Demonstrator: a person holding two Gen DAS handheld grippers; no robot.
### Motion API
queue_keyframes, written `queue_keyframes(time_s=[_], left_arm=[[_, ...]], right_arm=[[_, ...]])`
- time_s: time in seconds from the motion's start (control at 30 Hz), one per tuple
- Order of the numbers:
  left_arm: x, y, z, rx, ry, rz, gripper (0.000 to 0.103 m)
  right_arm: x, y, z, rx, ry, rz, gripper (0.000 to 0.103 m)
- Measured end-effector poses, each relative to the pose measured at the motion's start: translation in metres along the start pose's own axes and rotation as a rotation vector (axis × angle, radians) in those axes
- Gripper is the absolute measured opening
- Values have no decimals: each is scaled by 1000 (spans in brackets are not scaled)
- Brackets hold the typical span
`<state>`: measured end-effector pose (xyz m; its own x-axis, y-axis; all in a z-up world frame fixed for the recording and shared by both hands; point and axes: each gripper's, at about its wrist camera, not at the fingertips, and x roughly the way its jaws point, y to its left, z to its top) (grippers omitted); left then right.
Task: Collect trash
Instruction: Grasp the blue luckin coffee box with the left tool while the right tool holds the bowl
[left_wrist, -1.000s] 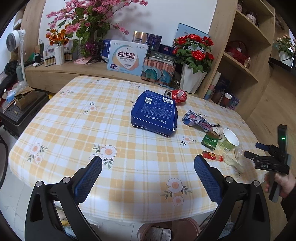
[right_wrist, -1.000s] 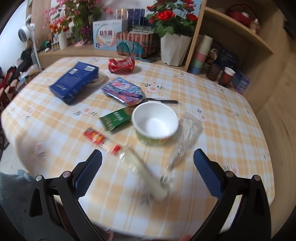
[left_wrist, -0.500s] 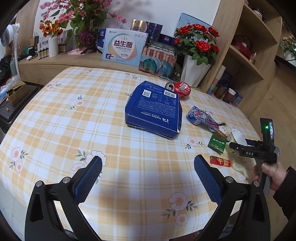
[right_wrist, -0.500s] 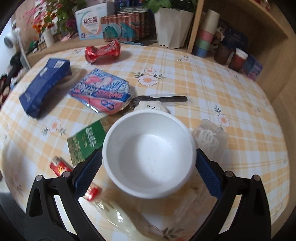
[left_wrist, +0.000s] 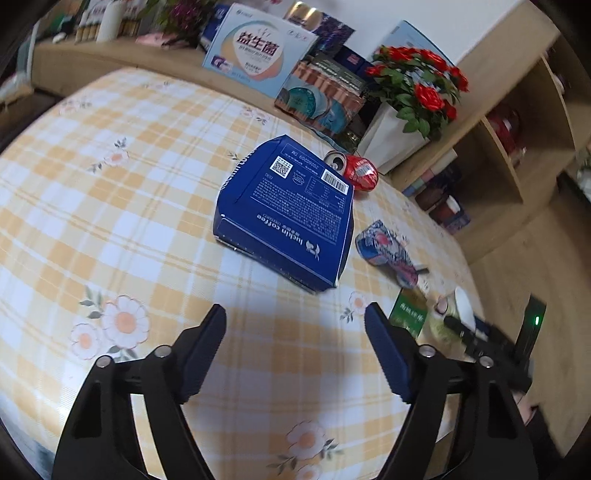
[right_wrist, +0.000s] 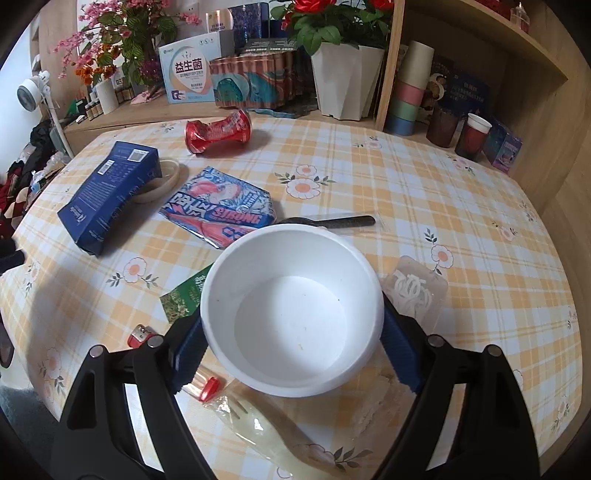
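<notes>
Left wrist view: the left gripper (left_wrist: 295, 325) hangs over the yellow-checked flowered tablecloth (left_wrist: 122, 206), its jaws apart with only cloth between them; they have just been closing. Just beyond lies a flat dark blue cardboard coffee box (left_wrist: 286, 218). At the box's far right corner is a crushed red drink can (left_wrist: 356, 170); to the box's right lies a blue and pink crumpled snack wrapper (left_wrist: 388, 251). Nearer right, a green sachet (left_wrist: 406, 314) lies beside the right gripper's black body (left_wrist: 491, 343).

Right wrist view: the right gripper (right_wrist: 291, 328) straddles a white foam bowl (right_wrist: 291, 314), its blue pads at the rim on either side; its jaws have just been closing, but whether they press on it I cannot tell. A clear plastic fork packet (right_wrist: 273, 432) lies nearest, a red lighter (right_wrist: 140, 334) left, and a black fork (right_wrist: 332, 220) beyond the bowl.
</notes>
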<state>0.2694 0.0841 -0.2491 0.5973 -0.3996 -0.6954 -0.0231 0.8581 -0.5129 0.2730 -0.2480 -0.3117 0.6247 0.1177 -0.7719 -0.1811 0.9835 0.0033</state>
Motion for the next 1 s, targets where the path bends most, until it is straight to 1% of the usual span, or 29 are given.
queue_keyframes(time_s=[0.07, 0.1, 0.17, 0.27, 0.3, 0.37, 0.47, 0.5, 0.53, 0.57, 0.6, 0.73, 0.87, 0.93, 0.97, 1.0], left_arm=[[6, 3, 12, -11, -11, -7, 71], [10, 4, 22, 6, -19, -8, 71], [19, 7, 41, 48, -22, -7, 71], [34, 12, 71, 136, -20, -1, 71], [41, 15, 84, 168, -6, -9, 71], [55, 26, 103, 166, 33, -27, 68], [70, 41, 119, 122, 70, -89, 67], [80, 44, 123, 118, 103, -122, 65], [85, 43, 124, 130, 118, -131, 62], [90, 42, 124, 143, 128, -134, 61], [97, 41, 125, 154, 145, -152, 61], [117, 45, 122, 141, 196, -169, 61], [126, 48, 113, 119, 243, -235, 55], [123, 47, 108, 128, 246, -264, 44], [119, 45, 106, 132, 238, -277, 41], [114, 45, 105, 126, 222, -291, 35]], right_arm=[[-1, 1, 0, -4, 1, 13, 82], [-2, 1, 1, -5, 0, 17, 82], [-3, 0, 1, -4, -4, 27, 82], [-5, -3, 3, 3, -3, 40, 82], [-6, -4, 3, 3, -3, 41, 82], [-7, -5, 5, -2, -4, 39, 82], [-7, -7, 7, -2, -1, 37, 82], [-6, -7, 7, -3, 1, 36, 82], [-6, -8, 7, -4, 4, 35, 82], [-5, -8, 7, -4, 6, 36, 82], [-6, -9, 7, -2, 9, 38, 82], [-7, -11, 8, -7, 16, 31, 82], [-7, -13, 9, 0, 13, 29, 82], [-7, -11, 8, 1, 12, 32, 82], [-7, -10, 8, 1, 13, 34, 82], [-7, -9, 8, 2, 15, 38, 82]])
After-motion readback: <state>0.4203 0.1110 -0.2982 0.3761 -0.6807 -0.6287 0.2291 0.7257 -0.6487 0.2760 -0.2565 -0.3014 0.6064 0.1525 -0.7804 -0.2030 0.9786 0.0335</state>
